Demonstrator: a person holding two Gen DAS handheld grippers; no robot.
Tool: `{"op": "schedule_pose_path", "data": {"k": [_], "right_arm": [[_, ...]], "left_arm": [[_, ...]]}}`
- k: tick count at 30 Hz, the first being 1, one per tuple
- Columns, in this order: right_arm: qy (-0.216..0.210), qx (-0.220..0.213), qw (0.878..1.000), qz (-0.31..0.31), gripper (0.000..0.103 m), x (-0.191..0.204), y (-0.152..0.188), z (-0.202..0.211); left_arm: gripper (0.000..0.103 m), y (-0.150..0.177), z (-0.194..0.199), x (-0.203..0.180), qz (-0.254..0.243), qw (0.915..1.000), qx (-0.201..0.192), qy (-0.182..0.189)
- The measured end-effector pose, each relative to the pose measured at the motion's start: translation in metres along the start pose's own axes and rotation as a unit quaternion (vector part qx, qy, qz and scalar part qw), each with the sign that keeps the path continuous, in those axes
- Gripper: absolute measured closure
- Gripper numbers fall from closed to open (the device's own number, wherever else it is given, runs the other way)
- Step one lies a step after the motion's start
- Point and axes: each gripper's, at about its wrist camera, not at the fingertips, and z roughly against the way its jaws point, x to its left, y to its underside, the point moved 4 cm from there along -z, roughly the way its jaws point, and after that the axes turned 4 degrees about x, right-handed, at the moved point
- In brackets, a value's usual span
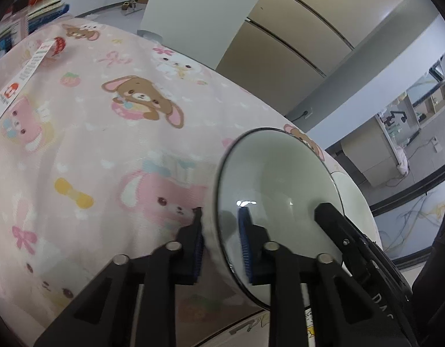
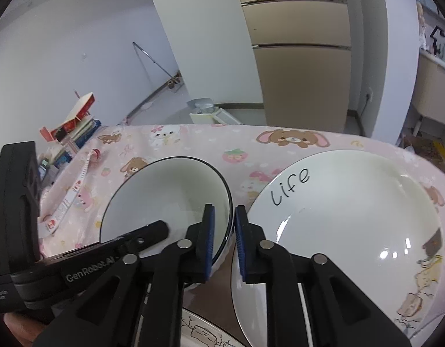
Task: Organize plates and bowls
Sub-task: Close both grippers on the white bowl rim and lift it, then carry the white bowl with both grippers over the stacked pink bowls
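Bowl [image 1: 280,190] on pink cloth [image 1: 92,150] beside plate [image 2: 352,211], near wall clenched by left gripper [image 1: 221,243], right wall clenched by right gripper [image 2: 224,244], one pad inside, one outside.

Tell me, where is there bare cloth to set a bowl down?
Free: the pink cloth between the bowl and the paper strip. Crowded: the near side, where bowl and plate sit close with both claws on the bowl's rim.
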Motion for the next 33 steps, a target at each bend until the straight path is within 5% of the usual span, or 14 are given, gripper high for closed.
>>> {"op": "schedule_pose_path", "data": {"k": [3, 11, 19, 27, 33], "right_arm": [[0.037, -0.028, 0.998, 0.03, 0.095, 0.008, -0.004, 0.013], [-0.012, -0.115, 0.993, 0.01, 0.096, 0.01, -0.023, 0.063], [-0.013, -0.216, 0.975, 0.055, 0.096, 0.053, -0.03, 0.122], [-0.084, -0.215, 0.969, 0.092, 0.096, 0.122, -0.024, 0.16], [-0.093, -0.21, 0.966, 0.118, 0.096, 0.158, -0.002, 0.173]], "left_arm": [[0.085, 0.0, 0.008, 0.002, 0.016, 0.9992, -0.004, 0.038], [0.086, -0.007, 0.071, -0.032, -0.063, 0.9908, -0.116, 0.028], [0.086, -0.006, 0.155, -0.036, -0.075, 0.9773, -0.191, 0.054], [0.086, 0.009, 0.259, 0.001, -0.078, 0.9608, -0.261, 0.054], [0.086, 0.038, 0.289, 0.034, -0.063, 0.9594, -0.267, 0.065]]}}
